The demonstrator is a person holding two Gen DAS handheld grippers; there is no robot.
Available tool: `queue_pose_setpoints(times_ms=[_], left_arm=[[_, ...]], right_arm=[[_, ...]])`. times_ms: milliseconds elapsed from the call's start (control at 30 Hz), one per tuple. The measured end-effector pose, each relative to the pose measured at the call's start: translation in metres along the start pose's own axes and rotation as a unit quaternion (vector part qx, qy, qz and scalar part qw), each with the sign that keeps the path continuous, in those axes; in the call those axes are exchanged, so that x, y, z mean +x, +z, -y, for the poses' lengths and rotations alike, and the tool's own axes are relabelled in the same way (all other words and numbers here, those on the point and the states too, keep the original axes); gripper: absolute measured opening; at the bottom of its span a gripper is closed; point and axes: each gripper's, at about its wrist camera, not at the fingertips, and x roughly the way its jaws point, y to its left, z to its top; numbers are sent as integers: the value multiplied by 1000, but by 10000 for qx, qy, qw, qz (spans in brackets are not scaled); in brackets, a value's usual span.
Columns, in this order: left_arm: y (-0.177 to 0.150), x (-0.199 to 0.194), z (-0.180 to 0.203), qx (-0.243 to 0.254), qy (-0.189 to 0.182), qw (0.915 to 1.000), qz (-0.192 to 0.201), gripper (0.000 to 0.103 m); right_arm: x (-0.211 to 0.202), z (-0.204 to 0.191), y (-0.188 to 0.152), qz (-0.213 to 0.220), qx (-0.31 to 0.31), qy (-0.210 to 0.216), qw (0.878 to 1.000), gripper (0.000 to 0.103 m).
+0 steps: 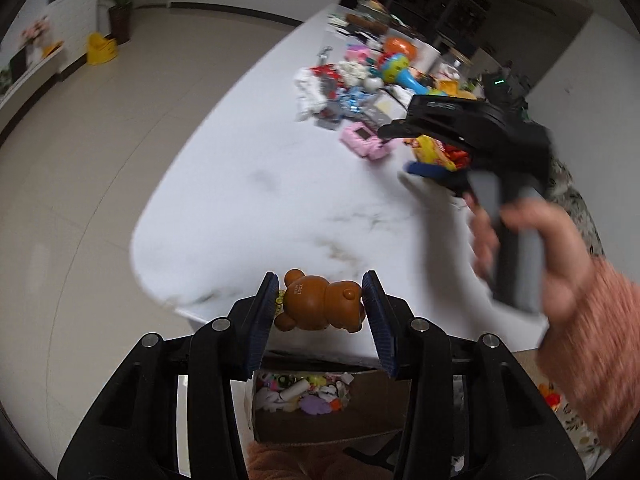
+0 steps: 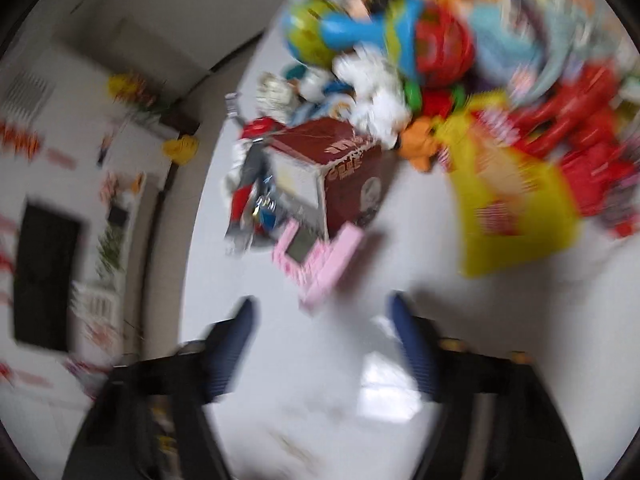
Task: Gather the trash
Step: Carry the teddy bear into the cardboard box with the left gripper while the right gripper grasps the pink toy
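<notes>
My left gripper (image 1: 320,300) is shut on a brown bear toy (image 1: 320,300), held on its side above the near edge of the white marble table (image 1: 248,208). Below it an open cardboard box (image 1: 360,408) holds several small items. My right gripper (image 2: 320,320) is open and empty over the table, its view blurred; it also shows in the left wrist view (image 1: 400,152), held by a hand at the right. Ahead of it lie a pink toy (image 2: 316,260), a dark red box (image 2: 344,168) and a yellow packet (image 2: 512,208).
A pile of toys and wrappers (image 1: 368,76) covers the far part of the table. A potted plant (image 1: 120,4) and a yellow object (image 1: 100,48) stand on the tiled floor at the far left.
</notes>
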Motion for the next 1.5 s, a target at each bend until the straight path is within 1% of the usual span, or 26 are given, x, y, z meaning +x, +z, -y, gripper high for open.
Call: queue_pose_setpoints(times_ms=[33,67,100,167,300,433,500,600,633,733,767,833,900,933,1033,1067,1100,1133,1167,1200,1233,1267,1300,1367,1400,1500], left_arm=[[-3,-3,-4,-5,72,10000,18,43],[-6,-5,-8,2,134,9999,30,43],[-7,-7,-11,-7,157,9999,34,43],[-10,-10,-16,-8,167,9998,58,43],[-9,-12,-14,169,107,9998,32,43],[-15,-12,4,557,-89,9984,-99,43],[-25,-12,15,793,-158,9965,-195,43],[-52,-8,31,1149,-330,9917,-476,43],[-67,-4,37,1232,-410,9896,-616,43],[-105,16,49,1342,-618,9836,-1036,43],[-118,25,51,1380,-629,9814,-1180,43],[-146,56,56,1432,-573,9767,-1493,43],[-167,88,58,1364,-519,9739,-1738,43],[-182,114,60,1340,-423,9719,-1887,43],[-214,174,63,1293,-67,9679,-2152,43],[-223,191,62,1239,52,9665,-2249,43],[-230,210,60,1133,172,9641,-2397,43],[-238,228,58,1014,335,9603,-2576,44],[-243,240,55,923,479,9573,-2698,47],[-246,250,54,819,659,9550,-2774,50],[-247,254,55,783,819,9545,-2759,63],[-245,253,55,775,998,9546,-2699,69],[-244,247,51,765,1049,9559,-2634,69],[-237,231,55,669,996,9597,-2542,69],[-232,222,58,634,973,9614,-2495,70],[-212,172,78,725,890,9717,-2063,76]], right_arm=[[12,3,6,-113,232,-23,9997,43],[18,6,8,-157,367,32,9992,27],[21,8,10,-163,504,149,9985,22],[16,9,6,-75,634,171,9978,19],[-8,7,-11,-107,319,310,9990,18],[-61,20,-51,-144,258,773,9966,18],[-85,31,-74,-173,122,814,9965,18],[-126,52,-126,-162,-184,567,9981,18],[-138,63,-149,-204,-267,419,9986,18],[-152,99,-200,-293,-477,-135,9983,18],[-150,117,-224,-392,-432,-354,9977,18],[-140,153,-254,-542,-321,-603,9962,18],[-118,182,-271,-679,-178,-828,9941,18],[-99,203,-283,-731,-37,-980,9925,18],[-56,244,-302,-843,169,-1262,9883,18],[-36,257,-307,-864,152,-1412,9861,21],[-17,267,-311,-920,120,-1529,9839,32],[-3,276,-315,-1023,106,-1645,9810,47],[0,284,-321,-1059,118,-1722,9793,69],[4,290,-322,-1039,99,-1817,9778,70],[7,291,-319,-1032,43,-1911,9761,70],[5,292,-317,-1038,1,-1874,9768,70],[-2,292,-314,-998,-14,-1772,9791,70],[-22,286,-304,-889,-105,-1561,9837,70],[-40,288,-304,-846,-161,-1461,9855,70],[-103,254,-282,-505,-586,-939,9926,72]])
